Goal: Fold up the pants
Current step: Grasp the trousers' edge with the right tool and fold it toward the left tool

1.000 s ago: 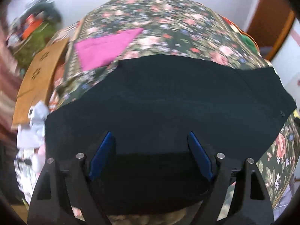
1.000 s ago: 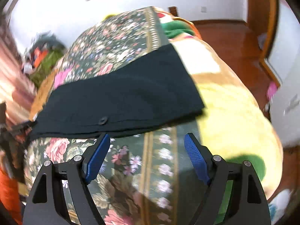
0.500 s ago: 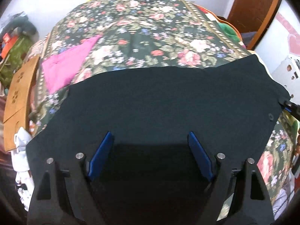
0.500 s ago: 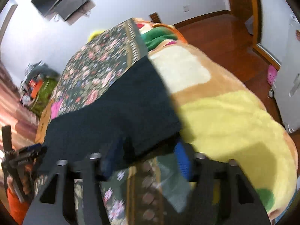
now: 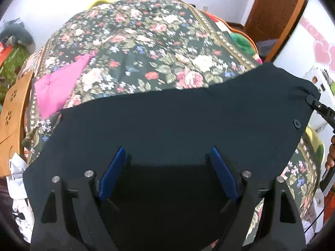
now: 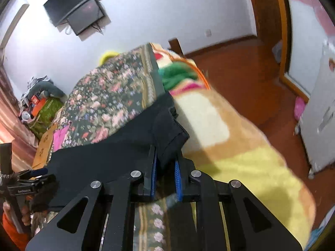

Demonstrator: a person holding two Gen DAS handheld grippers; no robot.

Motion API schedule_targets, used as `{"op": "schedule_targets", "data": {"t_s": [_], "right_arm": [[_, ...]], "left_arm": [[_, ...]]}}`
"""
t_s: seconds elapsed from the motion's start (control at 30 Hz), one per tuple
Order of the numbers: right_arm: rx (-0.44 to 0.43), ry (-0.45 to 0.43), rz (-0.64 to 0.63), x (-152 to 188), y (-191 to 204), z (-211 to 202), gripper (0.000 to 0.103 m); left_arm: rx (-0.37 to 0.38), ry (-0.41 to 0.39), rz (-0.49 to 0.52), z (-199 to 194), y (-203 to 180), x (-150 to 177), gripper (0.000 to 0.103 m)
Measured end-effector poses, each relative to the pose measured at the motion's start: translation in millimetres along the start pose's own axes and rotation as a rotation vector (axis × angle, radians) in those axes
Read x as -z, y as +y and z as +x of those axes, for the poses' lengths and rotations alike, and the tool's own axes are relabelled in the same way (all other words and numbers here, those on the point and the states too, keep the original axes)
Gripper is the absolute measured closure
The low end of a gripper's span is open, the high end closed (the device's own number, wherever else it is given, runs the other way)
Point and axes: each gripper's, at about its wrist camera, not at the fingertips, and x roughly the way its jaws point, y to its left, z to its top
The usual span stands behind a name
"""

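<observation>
Dark navy pants (image 5: 178, 123) lie across a floral bedspread (image 5: 146, 48). My left gripper (image 5: 167, 156) hangs open over the near part of the pants, its blue pads (image 5: 113, 171) wide apart with cloth below them. My right gripper (image 6: 165, 161) is shut on the pants' right corner (image 6: 167, 129), which bunches up between its blue pads (image 6: 153, 177). The right gripper's tip (image 5: 318, 106) also shows at the pants' far right corner in the left wrist view, next to a button (image 5: 296, 123).
A pink cloth (image 5: 56, 90) lies on the bedspread at the left. A yellow and tan blanket (image 6: 240, 159) covers the bed's right side. A wooden board (image 5: 10, 117) stands at the left. Red wooden floor (image 6: 247, 73) and a door lie beyond.
My right gripper moved in onto the pants' right corner and shut on it, lifting it into a bunch. My left gripper stayed open over the pants.
</observation>
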Motion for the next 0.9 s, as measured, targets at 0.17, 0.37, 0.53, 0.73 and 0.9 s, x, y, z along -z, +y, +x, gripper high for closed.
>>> {"op": "schedule_targets", "data": {"t_s": [0.17,0.37,0.53,0.73,0.9], "right_arm": [[-0.057,-0.073,-0.099,-29.0,41.8,-17.3,0.091],[-0.171,-0.110,-0.224,-54.6,110.0,-19.7,0.091],[-0.264,-0.093,-0.330,-59.5,167.0,-7.9,0.092],[-0.375,0.008,-0.423,-38.8,231.7,27.1,0.092],[-0.437,0.163,-0.493,-0.8,272.9,61.6,0.098]], "left_arm": [[-0.013,-0.082,-0.066,-28.8,23.2,2.8,0.020],[-0.072,-0.182,-0.122,-70.0,54.9,18.8,0.019],[-0.099,-0.239,-0.166,-97.5,79.5,34.3,0.016],[-0.109,-0.284,-0.240,-121.9,108.0,58.1,0.011],[-0.126,-0.285,-0.287,-128.1,126.5,75.5,0.010]]}}
